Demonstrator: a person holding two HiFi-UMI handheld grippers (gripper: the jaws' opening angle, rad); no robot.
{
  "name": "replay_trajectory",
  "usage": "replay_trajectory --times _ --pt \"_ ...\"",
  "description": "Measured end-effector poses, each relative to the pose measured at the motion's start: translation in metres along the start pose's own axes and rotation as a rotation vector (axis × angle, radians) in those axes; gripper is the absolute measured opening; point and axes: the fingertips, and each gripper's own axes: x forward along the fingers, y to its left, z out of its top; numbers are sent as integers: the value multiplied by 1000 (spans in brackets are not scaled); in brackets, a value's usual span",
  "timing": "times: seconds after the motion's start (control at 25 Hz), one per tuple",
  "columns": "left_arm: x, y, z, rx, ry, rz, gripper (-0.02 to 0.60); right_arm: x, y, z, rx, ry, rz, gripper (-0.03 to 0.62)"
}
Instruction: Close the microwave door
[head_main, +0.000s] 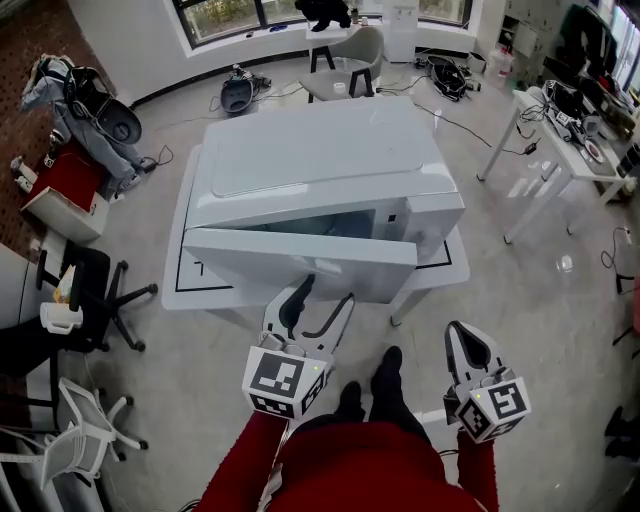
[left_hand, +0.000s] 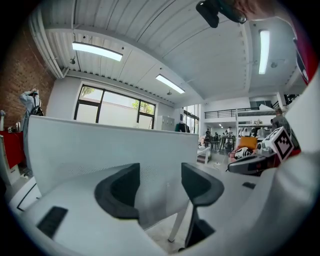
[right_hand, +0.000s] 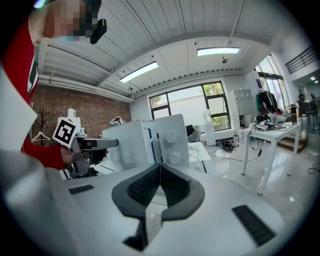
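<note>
A white microwave (head_main: 320, 150) stands on a low white table (head_main: 190, 290). Its door (head_main: 300, 255) is ajar, swung out towards me, with the dark inside showing behind its top edge. My left gripper (head_main: 327, 290) is open, and its tips are at the door's lower front. In the left gripper view the door face (left_hand: 100, 145) fills the space ahead of the left gripper (left_hand: 160, 170); I cannot tell if they touch. My right gripper (head_main: 465, 335) is shut and empty, off to the right of the microwave. The right gripper view shows the right gripper (right_hand: 160, 167) and the microwave's panel with two knobs (right_hand: 172, 145).
My shoes (head_main: 375, 385) stand on the floor just before the table. Office chairs (head_main: 100, 290) and a white chair (head_main: 85, 435) are at the left. A white desk (head_main: 545, 160) stands at the right. Cables lie on the floor behind the microwave.
</note>
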Motion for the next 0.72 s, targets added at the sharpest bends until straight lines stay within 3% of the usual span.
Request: replay_trajectory --times 0.28,0.72 --pt "17 4 8 -20 -35 -3 258 4 3 0 4 1 19 14" --pt "43 9 7 -55 -21 -2 245 9 7 2 -5 -8 33 14"
